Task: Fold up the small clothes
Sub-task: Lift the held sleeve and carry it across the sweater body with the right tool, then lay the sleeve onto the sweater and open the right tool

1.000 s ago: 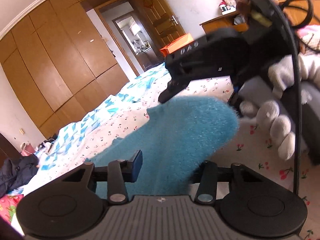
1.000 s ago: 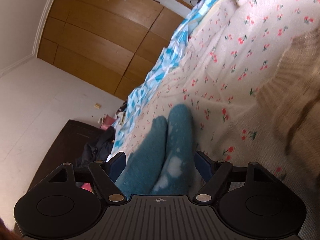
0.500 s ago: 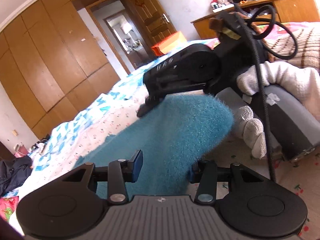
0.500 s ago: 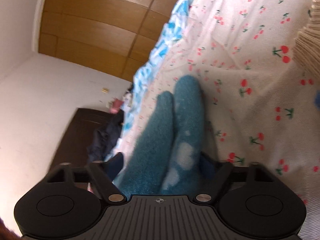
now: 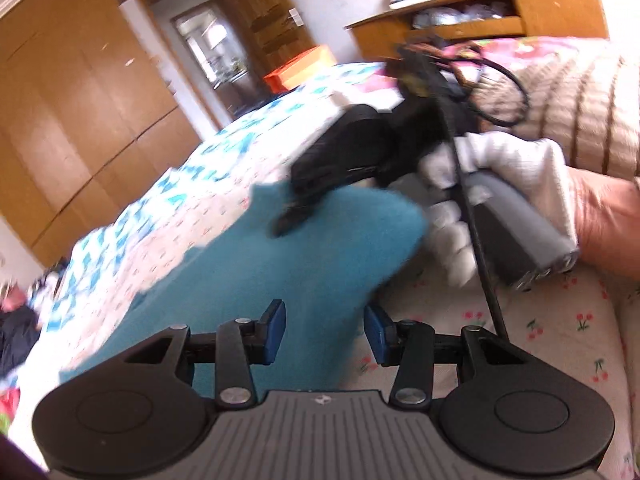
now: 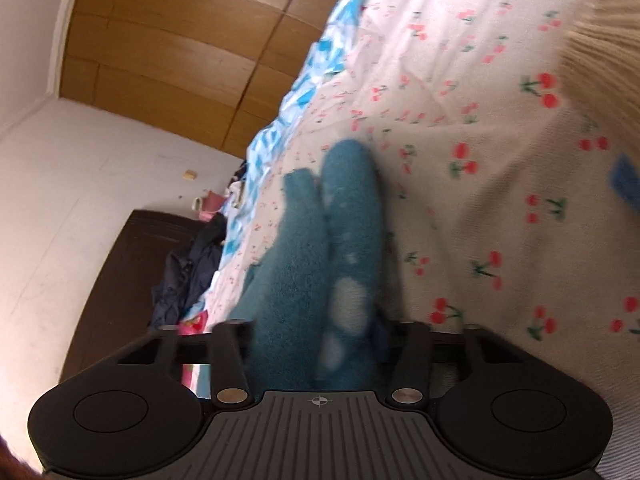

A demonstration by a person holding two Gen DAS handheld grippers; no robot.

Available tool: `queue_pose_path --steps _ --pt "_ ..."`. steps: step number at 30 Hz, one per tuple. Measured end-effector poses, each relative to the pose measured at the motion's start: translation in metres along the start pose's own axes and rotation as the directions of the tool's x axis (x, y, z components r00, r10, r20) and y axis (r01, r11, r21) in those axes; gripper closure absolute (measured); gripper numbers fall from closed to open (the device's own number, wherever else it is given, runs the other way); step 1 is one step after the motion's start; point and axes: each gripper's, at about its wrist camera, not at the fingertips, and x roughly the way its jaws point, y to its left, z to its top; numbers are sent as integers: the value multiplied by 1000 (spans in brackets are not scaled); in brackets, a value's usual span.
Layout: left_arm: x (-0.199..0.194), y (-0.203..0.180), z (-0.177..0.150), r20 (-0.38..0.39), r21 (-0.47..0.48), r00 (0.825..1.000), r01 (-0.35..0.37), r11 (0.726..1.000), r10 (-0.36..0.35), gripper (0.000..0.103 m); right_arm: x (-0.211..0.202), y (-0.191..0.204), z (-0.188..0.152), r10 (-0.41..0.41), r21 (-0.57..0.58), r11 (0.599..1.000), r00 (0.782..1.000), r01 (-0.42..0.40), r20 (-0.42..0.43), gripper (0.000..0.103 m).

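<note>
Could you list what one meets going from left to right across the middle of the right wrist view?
White wall → dark clothes heap → teal socks → cherry-print sheet.

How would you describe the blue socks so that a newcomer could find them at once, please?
Start from the bed with the cherry-print sheet. The socks lie on it in a pair, between both grippers. They are the only fuzzy teal thing there, one dotted with pale patches.

Open cherry-print bed (image 6: 500, 128) to the right of the teal socks (image 6: 320, 264), beige knitted blanket (image 5: 580, 112) bounding the far side, gloved hand (image 5: 500, 176) and cable (image 5: 476, 240) crowding the socks' end
</note>
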Motion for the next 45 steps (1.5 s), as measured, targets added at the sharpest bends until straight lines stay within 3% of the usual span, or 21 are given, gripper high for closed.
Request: queue_pose_path --steps 3,6,11,14,17,23,27,31,36,39,41,45 --pt "-12 34 -5 -17 -135 999 -46 990 45 51 -3 -2 -1 17 21 1000 1000 -17 11 72" --pt "-7 71 -13 -29 -271 991 -131 954 128 50 -6 -4 -5 42 60 997 999 -43 30 73" --pt "41 103 -37 -74 -342 958 -284 896 276 50 -12 -6 -15 71 188 978 994 -85 78 74" --pt "68 102 -55 -87 -323 962 -273 906 259 50 -18 -4 -27 149 318 931 982 -179 116 74" --pt "70 95 -63 -45 -269 960 -277 922 275 51 -19 14 -43 177 366 904 972 -222 153 74" --pt "55 128 -72 -8 -364 985 -162 917 171 51 -8 73 -58 161 387 894 969 -224 188 74" --pt "39 154 -86 -27 -409 993 -119 905 119 50 10 123 -63 109 347 923 977 -168 184 74" --pt "54 168 -101 -36 -507 999 -42 861 28 50 35 161 -82 70 304 946 987 -113 148 74" --pt "54 170 -105 -14 -508 1000 -9 861 2 50 75 190 -104 24 271 961 995 -50 96 74" --pt "43 190 -111 -13 -555 998 38 831 -55 51 93 200 -115 6 263 964 996 -27 84 74" --pt "27 204 -115 -35 -586 997 40 809 -75 51 104 210 -119 -23 224 974 997 7 71 74" --pt "-16 228 -136 -84 -628 996 -57 776 4 51 128 216 -126 -71 196 979 997 63 31 74"
